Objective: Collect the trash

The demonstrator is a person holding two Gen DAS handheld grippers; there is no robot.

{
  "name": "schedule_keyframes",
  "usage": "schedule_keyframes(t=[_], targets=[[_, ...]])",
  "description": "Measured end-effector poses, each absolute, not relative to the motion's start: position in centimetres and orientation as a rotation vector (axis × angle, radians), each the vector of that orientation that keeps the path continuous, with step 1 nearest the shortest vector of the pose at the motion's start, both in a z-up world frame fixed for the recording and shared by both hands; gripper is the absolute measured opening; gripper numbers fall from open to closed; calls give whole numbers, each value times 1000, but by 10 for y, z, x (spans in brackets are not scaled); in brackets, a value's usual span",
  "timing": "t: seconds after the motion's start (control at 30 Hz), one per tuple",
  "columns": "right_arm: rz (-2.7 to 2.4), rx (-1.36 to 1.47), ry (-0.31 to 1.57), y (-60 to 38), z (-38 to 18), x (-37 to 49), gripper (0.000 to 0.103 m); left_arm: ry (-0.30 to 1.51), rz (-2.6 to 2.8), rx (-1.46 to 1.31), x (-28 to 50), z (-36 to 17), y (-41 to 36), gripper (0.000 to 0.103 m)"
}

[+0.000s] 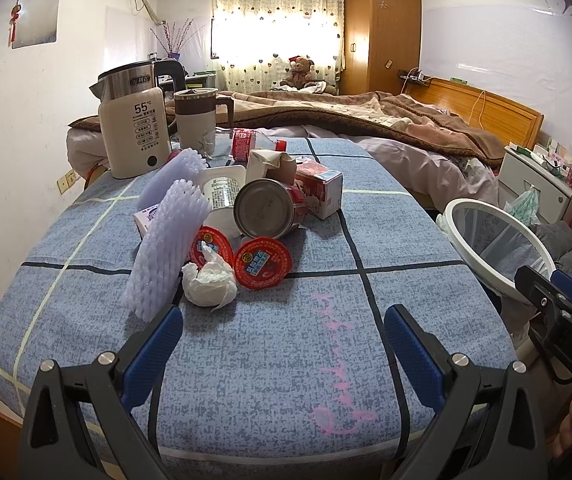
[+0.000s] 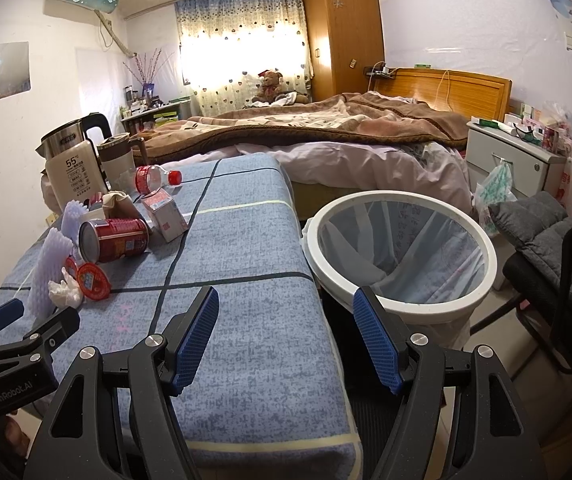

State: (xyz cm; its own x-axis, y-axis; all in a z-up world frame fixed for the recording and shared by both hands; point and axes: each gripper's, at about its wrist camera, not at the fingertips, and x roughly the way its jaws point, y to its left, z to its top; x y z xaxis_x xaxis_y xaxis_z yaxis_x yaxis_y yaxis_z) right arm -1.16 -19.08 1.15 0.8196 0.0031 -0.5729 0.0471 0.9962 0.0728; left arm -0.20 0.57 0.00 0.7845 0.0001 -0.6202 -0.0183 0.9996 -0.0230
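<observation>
A pile of trash lies on the blue checked tablecloth (image 1: pixel 270 340): a crumpled white tissue (image 1: pixel 208 282), two red foil lids (image 1: pixel 262 263), a red can on its side (image 1: pixel 266 210), white foam fruit nets (image 1: pixel 168 248), a small red carton (image 1: pixel 319 190) and a red-capped bottle (image 1: pixel 252 142). My left gripper (image 1: pixel 282 340) is open and empty, just short of the tissue. My right gripper (image 2: pixel 286 332) is open and empty, at the table's right edge beside the white-rimmed trash bin (image 2: pixel 401 248), which is lined with a bag. The can (image 2: pixel 114 238) and the tissue (image 2: pixel 64 290) also show in the right wrist view.
An electric kettle (image 1: pixel 134 120) and a lidded mug (image 1: pixel 198 120) stand at the table's far left. A bed with a brown blanket (image 2: pixel 325 124) lies behind. A chair with a grey cushion (image 2: pixel 545 232) and a white nightstand (image 2: pixel 513 156) are right of the bin.
</observation>
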Motion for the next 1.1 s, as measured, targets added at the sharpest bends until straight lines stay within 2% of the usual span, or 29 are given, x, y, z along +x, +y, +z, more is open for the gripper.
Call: schedule_keyframes(t=[1.1], targets=[[-30,80,604,-190,15,-14,70,672,12,-33,-1,-2,8,102]])
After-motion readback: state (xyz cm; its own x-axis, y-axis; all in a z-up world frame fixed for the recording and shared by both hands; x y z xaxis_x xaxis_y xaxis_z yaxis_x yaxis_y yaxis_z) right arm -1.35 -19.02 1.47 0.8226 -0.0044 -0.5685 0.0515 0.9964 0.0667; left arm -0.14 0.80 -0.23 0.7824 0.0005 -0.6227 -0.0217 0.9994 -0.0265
